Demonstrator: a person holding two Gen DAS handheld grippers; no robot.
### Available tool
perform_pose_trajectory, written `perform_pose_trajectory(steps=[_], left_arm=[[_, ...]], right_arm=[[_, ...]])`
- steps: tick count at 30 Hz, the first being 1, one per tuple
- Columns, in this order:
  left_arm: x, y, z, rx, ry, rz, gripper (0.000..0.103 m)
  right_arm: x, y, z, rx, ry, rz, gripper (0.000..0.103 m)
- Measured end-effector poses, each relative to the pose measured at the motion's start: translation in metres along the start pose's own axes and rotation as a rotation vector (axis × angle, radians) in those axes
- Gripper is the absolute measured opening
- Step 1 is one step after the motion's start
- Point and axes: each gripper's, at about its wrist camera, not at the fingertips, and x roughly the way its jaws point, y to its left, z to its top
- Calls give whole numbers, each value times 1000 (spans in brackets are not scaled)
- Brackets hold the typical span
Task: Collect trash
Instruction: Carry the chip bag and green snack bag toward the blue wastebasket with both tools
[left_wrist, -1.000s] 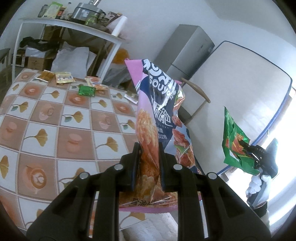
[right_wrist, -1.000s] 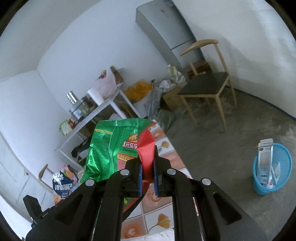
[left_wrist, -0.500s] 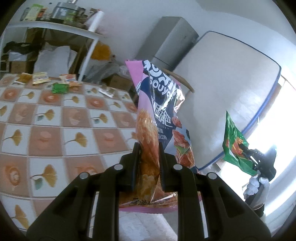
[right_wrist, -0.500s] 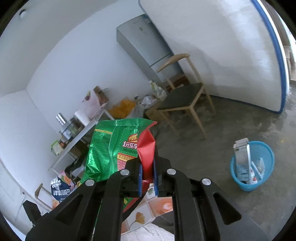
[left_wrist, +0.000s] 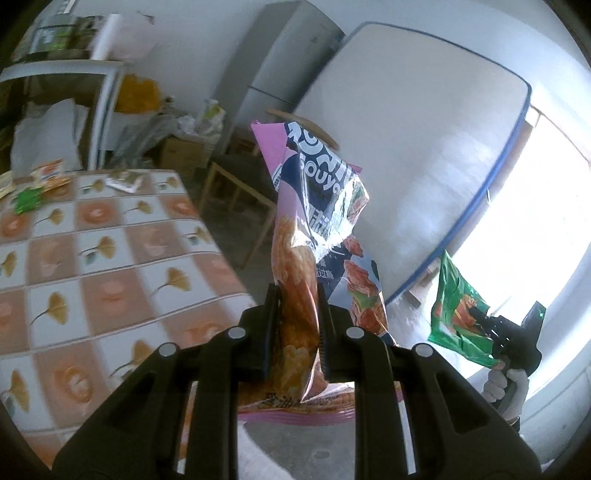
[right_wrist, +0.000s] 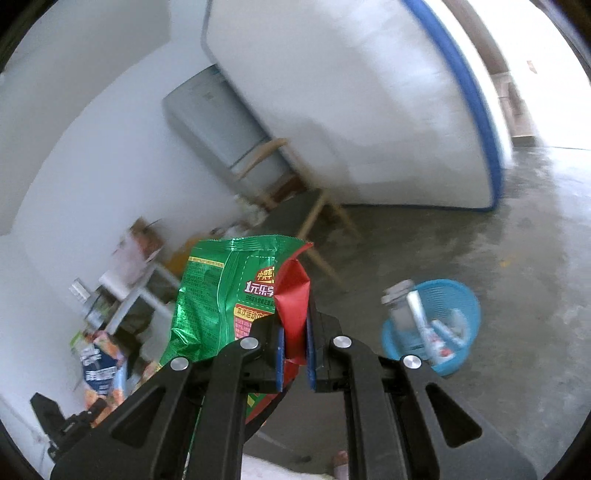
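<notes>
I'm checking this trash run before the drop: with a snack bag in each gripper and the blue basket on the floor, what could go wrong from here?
1. The blue basket already holds a carton and wrappers, so a light bag might land on the pile and slide out.
2. The right gripper pinches only a fold of the green bag, which could slip.
3. The pink bag in the left gripper is large and may catch the rim.

Readable print is found on two items only. The pink and dark blue snack bag (left_wrist: 317, 229) carries large white Latin letters near its top, partly creased, reading roughly "OUYO"; Chinese characters lower down and along its bottom edge are too folded to read with certainty. The green snack bag (right_wrist: 221, 295) shows "1元乐享" in white on a dark red panel, with smaller yellow Chinese lines beneath, illegible. Its back panel holds fine print, too small to read.
</notes>
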Motion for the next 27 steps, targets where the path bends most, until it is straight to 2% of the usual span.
perform_pose_trajectory(steps=[4, 9, 14, 17, 20, 25, 27], left_arm=[[37, -25, 8, 46, 43, -46, 17], [87, -52, 15, 94, 97, -93, 17], [151, -76, 17, 153, 181, -108, 17], [183, -84, 15, 179, 231, -100, 17], [211, -88, 12, 205, 269, -90, 17], [233, -84, 9, 234, 293, -58, 17], [236, -81, 10, 238, 300, -43, 17]], right_arm=[[-7, -36, 8, 14, -33, -154, 9], [5, -77, 18, 29, -36, -322, 9], [57, -109, 23, -8, 8, -487, 9], [103, -121, 22, -90, 46, -597, 9], [157, -117, 16, -254, 53, -715, 9], [243, -113, -5, -565, -2, -864, 9], [280, -116, -17, -687, -50, -910, 9]])
